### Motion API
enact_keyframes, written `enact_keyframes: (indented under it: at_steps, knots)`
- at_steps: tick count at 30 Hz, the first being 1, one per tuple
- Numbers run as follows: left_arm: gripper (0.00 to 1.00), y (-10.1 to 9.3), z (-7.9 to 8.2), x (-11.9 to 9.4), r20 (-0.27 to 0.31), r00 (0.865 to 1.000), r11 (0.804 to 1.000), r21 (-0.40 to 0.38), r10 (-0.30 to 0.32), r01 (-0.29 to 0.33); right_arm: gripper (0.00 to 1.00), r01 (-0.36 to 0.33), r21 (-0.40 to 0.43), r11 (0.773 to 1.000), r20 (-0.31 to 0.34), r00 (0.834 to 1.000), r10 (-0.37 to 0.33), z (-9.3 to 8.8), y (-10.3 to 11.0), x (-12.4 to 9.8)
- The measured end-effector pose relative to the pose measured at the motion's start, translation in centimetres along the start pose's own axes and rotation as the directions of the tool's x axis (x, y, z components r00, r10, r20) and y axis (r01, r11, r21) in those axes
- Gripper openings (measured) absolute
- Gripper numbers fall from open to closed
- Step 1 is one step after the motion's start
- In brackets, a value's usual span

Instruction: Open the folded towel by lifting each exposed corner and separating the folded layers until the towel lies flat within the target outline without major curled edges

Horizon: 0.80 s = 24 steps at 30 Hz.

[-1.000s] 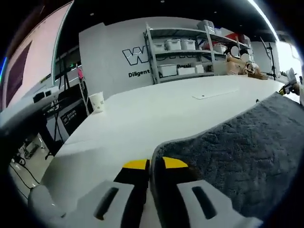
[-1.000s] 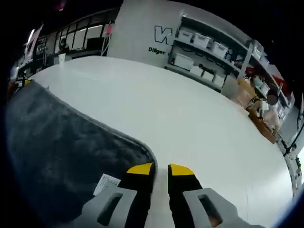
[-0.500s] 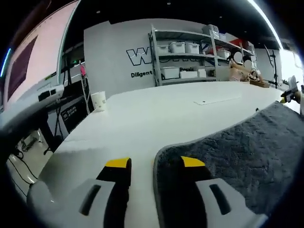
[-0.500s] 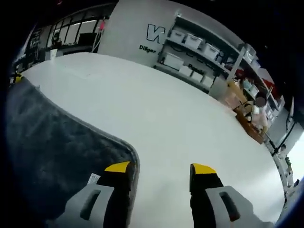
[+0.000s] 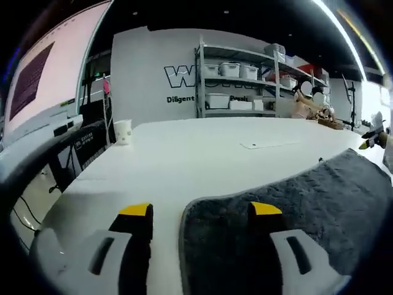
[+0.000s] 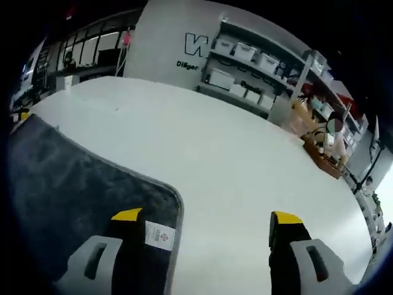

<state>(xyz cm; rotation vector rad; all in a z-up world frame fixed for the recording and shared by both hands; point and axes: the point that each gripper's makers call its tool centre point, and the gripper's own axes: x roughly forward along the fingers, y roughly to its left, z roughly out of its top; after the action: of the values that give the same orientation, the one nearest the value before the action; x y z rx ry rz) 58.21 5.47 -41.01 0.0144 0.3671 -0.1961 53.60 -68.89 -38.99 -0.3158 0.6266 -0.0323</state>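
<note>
The dark grey towel (image 5: 295, 209) lies spread on the white table (image 5: 202, 147). In the left gripper view one rounded corner sits at the near edge; in the right gripper view the opposite near corner shows, with a small white label (image 6: 159, 235) lying face up beside the hem.

**Gripper state**
- Left gripper (image 5: 199, 212): jaws wide apart, holding nothing. The right jaw stands over the towel corner; the left jaw stands over bare table.
- Right gripper (image 6: 206, 218): jaws wide apart, holding nothing. The left jaw stands over the towel corner next to the label; the right jaw stands over bare table.

**Task status (judged)**
The visible part of the towel looks flat and single-layered, with no raised fold in view. A target outline cannot be made out on the table. The far edge of the towel is out of view, so full flatness cannot be confirmed.

**Risks from here**
- Snagging on withdrawal — a jaw resting over the pile may catch the hem and drag or curl the corner.
- Label flip — a jaw brushing the label could turn the corner under.
- Uneven pull — moving one gripper alone may skew the towel.

A paper cup (image 5: 123, 131) stands well apart, near the far table edge.
</note>
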Motion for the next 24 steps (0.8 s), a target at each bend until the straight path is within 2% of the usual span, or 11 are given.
enact_keyframes:
  at_steps: [2,5,9,15,24]
  knots:
    - [0.76,-0.6,0.1,-0.2,-0.001,1.000,1.000,-0.010,-0.029,0.029,0.88,0.003,0.001,1.000,0.000,1.000,-0.003,0.0,-0.1,-0.7]
    - [0.83,-2.0,0.3,-0.6,-0.003,0.997,0.997,0.002,-0.073,0.073,0.98,-0.014,0.022,1.000,-0.002,1.000,0.014,0.1,0.2,-1.4]
    - [0.98,-3.1,0.4,-1.1,-0.005,0.995,0.995,-0.005,-0.099,0.099,0.99,-0.054,0.024,0.998,-0.001,0.999,0.054,0.1,1.2,-2.5]
    - [0.99,-6.1,1.1,-2.9,-0.010,0.983,0.983,0.009,-0.182,0.182,0.99,-0.124,-0.015,0.992,-0.007,0.992,0.124,0.0,3.6,-5.2]
    - [0.99,-8.3,1.8,-7.1,-0.010,0.977,0.977,0.031,-0.212,0.212,0.99,-0.209,-0.014,0.978,0.027,0.978,0.209,-0.7,6.3,-9.1]
